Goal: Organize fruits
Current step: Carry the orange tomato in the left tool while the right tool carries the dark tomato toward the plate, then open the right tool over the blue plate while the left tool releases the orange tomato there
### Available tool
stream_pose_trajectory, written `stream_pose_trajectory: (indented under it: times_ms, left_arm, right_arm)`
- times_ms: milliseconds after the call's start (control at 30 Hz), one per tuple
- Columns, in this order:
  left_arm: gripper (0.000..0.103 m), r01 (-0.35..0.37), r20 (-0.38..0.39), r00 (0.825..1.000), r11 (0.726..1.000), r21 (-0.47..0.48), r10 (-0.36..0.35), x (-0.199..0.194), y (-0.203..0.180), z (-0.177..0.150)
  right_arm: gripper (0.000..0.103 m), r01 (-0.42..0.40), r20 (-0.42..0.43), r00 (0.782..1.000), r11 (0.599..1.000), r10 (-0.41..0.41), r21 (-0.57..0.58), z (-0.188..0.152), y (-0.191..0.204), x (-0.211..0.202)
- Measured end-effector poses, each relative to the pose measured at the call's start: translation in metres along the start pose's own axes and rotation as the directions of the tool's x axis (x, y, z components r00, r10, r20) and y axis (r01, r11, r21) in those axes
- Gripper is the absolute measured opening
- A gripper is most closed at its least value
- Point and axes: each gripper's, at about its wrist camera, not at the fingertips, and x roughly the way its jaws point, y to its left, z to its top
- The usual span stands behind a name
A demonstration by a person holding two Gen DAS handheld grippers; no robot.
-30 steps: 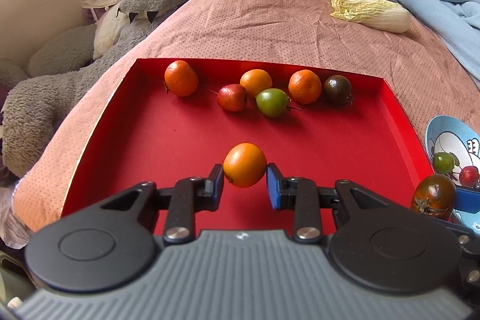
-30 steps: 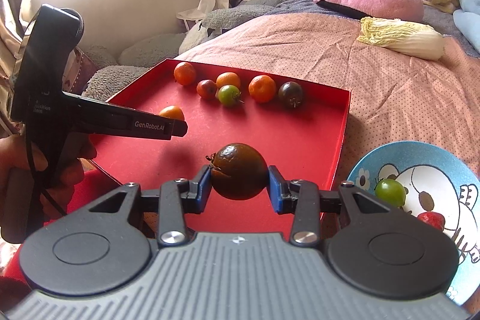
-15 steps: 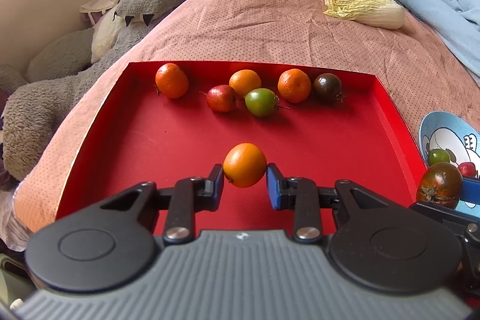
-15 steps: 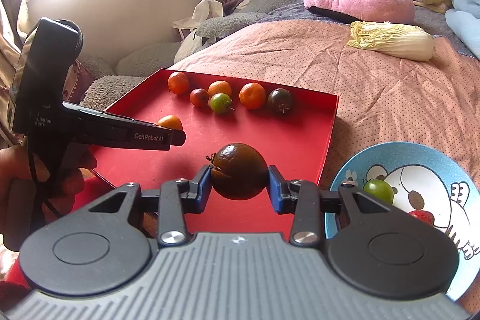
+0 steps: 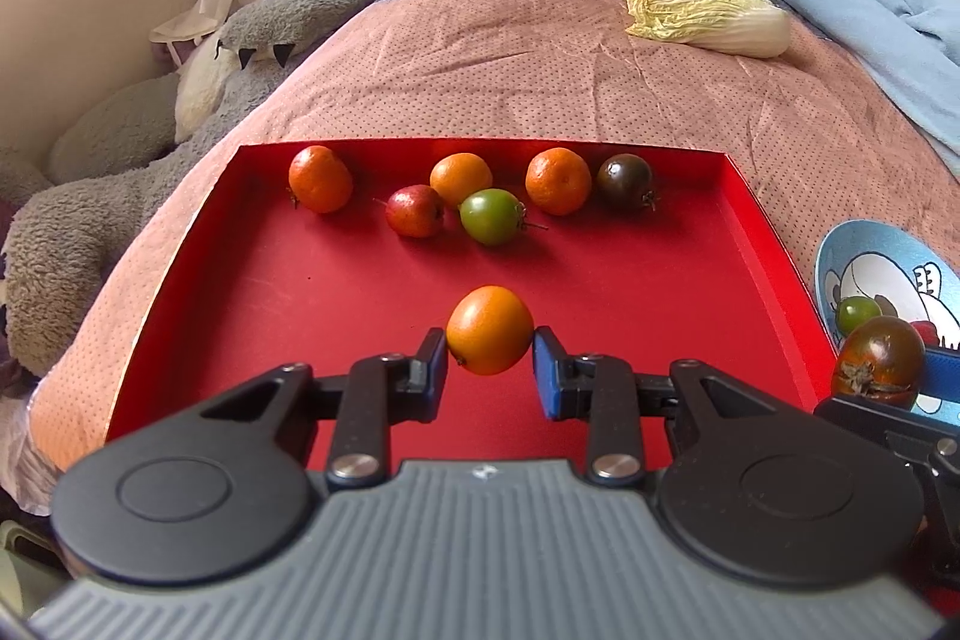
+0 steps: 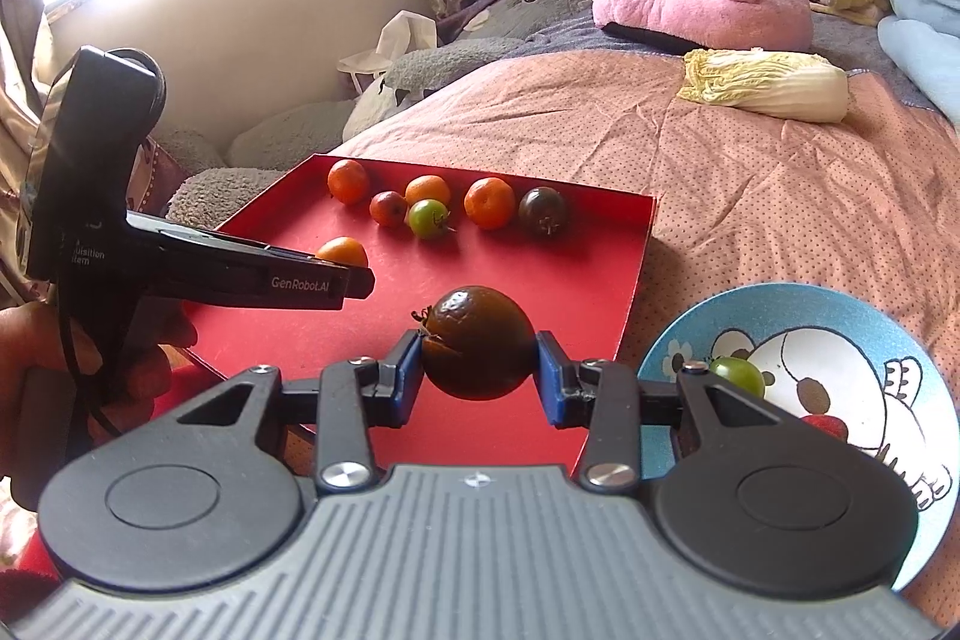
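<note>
Left claw (image 5: 489, 358) is closed on an orange fruit (image 5: 489, 330), held over the near half of the red tray (image 5: 240, 316); right claw (image 6: 477, 370) is clamped on a dark brown-green tomato (image 6: 477, 342), above the tray's near right corner; six more fruits sit in a loose row near the tray's far wall: three orange, one red, one green, one dark tomato (image 5: 624, 181); tray lies on the pink bed cover (image 5: 510, 76).

Left view only: the right claw's tomato from the side, at frame edge, in front of the blue bowl (image 5: 870, 250); right view only: the left gripper body side-on, with the hand (image 6: 36, 376) gripping it; bowl there holds a green tomato (image 6: 737, 373) and something red, partly hidden behind the claw arm.

Cabbage (image 6: 768, 83) and plush toys further back; bowl cut off in both views.
</note>
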Motion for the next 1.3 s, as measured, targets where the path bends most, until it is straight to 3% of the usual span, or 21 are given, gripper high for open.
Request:
stream_pose_trajectory:
  times_ms: [400, 800, 933, 1100, 1300]
  left_arm:
    - [0.034, 0.019, 0.008, 1.0, 0.999, 0.042, -0.02, -0.003, -0.026, 0.005]
    - [0.034, 0.073, 0.009, 0.997, 0.991, 0.11, -0.075, -0.005, -0.071, 0.012]
    - [0.034, 0.097, 0.007, 0.995, 0.986, 0.137, -0.099, -0.007, -0.087, 0.012]
    - [0.034, 0.136, -0.001, 0.99, 0.976, 0.167, -0.138, -0.009, -0.108, 0.011]
    - [0.034, 0.199, -0.023, 0.98, 0.959, 0.2, -0.198, -0.012, -0.132, 0.006]
  right_arm:
    - [0.045, 0.025, 0.024, 0.999, 0.999, -0.026, 0.048, -0.008, -0.023, -0.016]
    - [0.045, 0.118, 0.018, 0.992, 0.981, -0.122, 0.153, -0.037, -0.079, -0.036]
    - [0.045, 0.193, -0.012, 0.981, 0.964, -0.195, 0.18, -0.053, -0.101, -0.04]
    - [0.045, 0.311, -0.056, 0.95, 0.936, -0.306, 0.166, -0.069, -0.123, -0.037]
    - [0.045, 0.373, -0.074, 0.928, 0.917, -0.366, 0.143, -0.077, -0.137, -0.028]
